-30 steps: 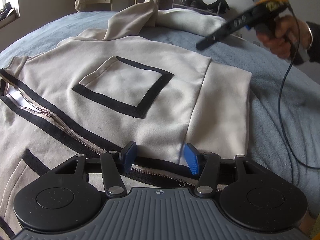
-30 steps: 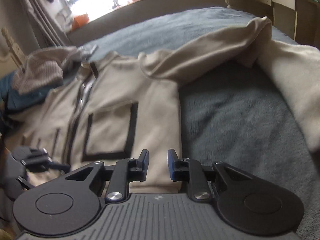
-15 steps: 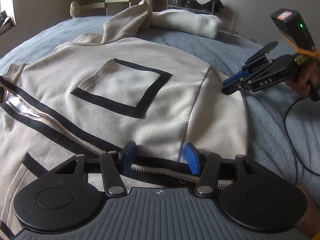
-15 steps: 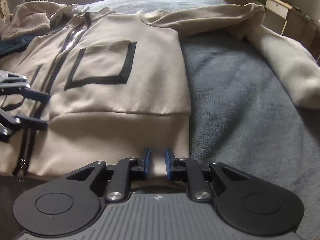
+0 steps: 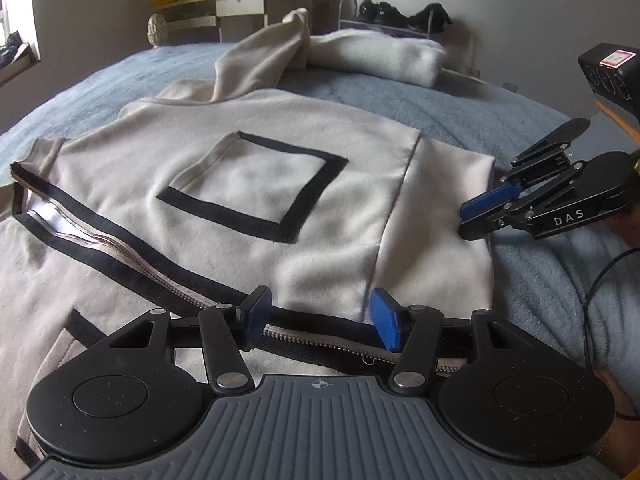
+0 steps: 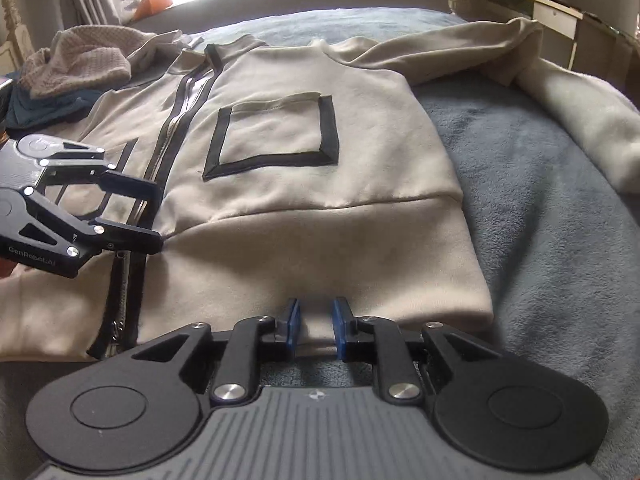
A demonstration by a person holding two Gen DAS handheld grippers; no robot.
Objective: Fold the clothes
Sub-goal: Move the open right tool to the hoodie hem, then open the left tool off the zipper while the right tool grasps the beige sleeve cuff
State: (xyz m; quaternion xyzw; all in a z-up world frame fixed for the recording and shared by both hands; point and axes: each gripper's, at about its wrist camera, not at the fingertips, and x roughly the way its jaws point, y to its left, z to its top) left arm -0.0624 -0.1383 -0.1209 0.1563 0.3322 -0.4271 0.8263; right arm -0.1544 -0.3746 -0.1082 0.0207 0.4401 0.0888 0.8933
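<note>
Jacket flat on bed; right gripper narrow around hem, left gripper wide, empty; next: pinch hem.

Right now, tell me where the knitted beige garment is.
In the right wrist view, the knitted beige garment lies bunched at the upper left, on dark blue clothing, just beyond the cream jacket near its collar.

Your left gripper's grey body hides the cream zip-up jacket's lower zipper end, and the frame's left edge cuts off the far front panel. Your right gripper's blue pads straddle the hem; contact with it is unclear. The dark shoes on the wire rack are too small to make out.
</note>
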